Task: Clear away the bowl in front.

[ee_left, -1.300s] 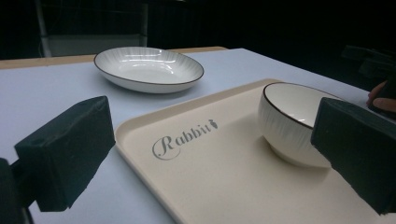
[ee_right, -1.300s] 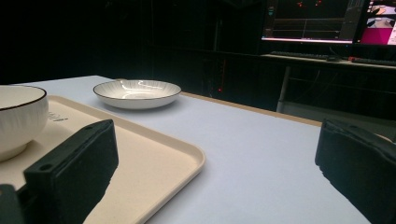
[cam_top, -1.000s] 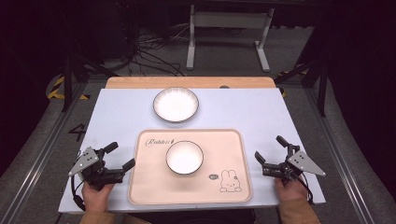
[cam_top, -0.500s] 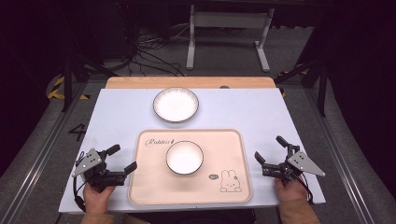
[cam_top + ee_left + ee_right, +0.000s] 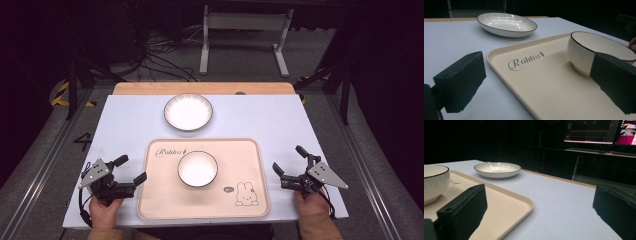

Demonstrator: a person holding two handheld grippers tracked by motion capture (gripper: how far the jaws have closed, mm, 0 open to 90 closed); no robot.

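Bare table (image 5: 280,125) flanks the tray (image 5: 160,200); bowl (image 5: 197,168) and plate (image 5: 188,112) block the middle.

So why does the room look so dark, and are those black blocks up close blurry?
High view: light falls on the table while the floor behind stays dim. Left gripper view: the left gripper has soft-edged jaws close to the lens, and the plate shows bright glare streaks. Right gripper view: the background is near black apart from glowing screens.
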